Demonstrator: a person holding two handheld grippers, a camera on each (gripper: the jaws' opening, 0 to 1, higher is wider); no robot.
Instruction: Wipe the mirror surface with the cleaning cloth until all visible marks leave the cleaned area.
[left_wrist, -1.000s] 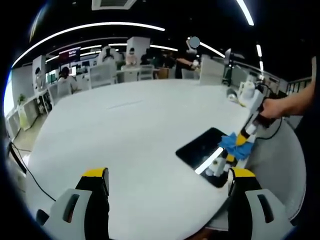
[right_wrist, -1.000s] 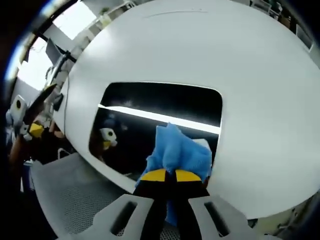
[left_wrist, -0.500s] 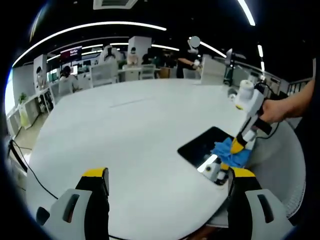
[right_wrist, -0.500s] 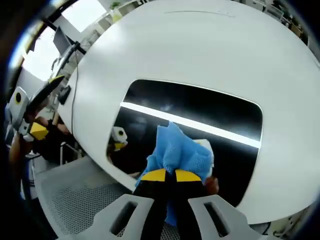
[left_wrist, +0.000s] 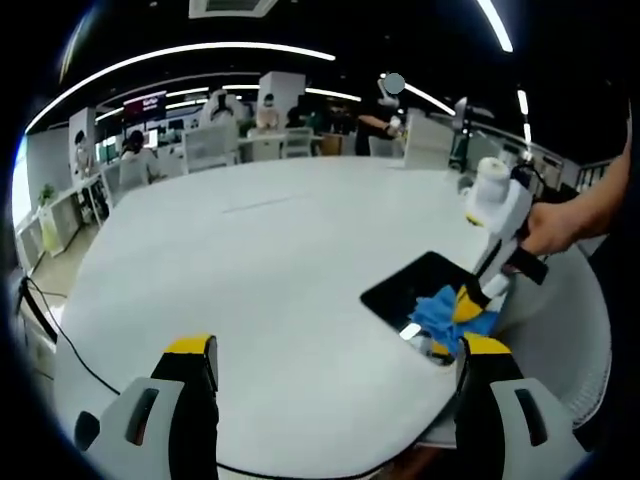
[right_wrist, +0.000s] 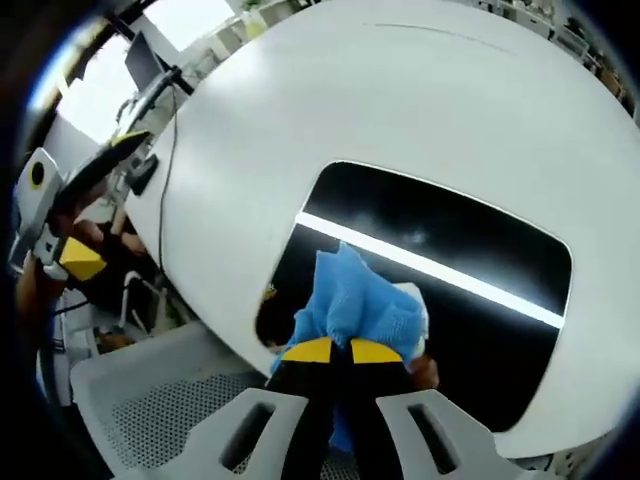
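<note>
the dark rectangular mirror with rounded corners (right_wrist: 440, 270) is lying flat near the edge of the large round white table (left_wrist: 260, 280), reflecting a bright ceiling light strip. the crumpled blue cleaning cloth (right_wrist: 355, 305) is pressing on the mirror's near corner, by the table edge. the right gripper (right_wrist: 332, 350) is pinching the cloth, its yellow-tipped jaws closed together on it; in the left gripper view the right gripper (left_wrist: 470, 300) is tilting down onto the mirror with a person's hand (left_wrist: 550, 228) behind it. the left gripper (left_wrist: 330, 350) is hovering over the table, well apart from the mirror, jaws spread wide and gripping nothing. judging progress: wiping is mid-way, the cloth is covering just one corner, most of the glass is looking dark and mostly clean, faint specks near the light strip are too small to tell. the far side likely needs passes.
</note>
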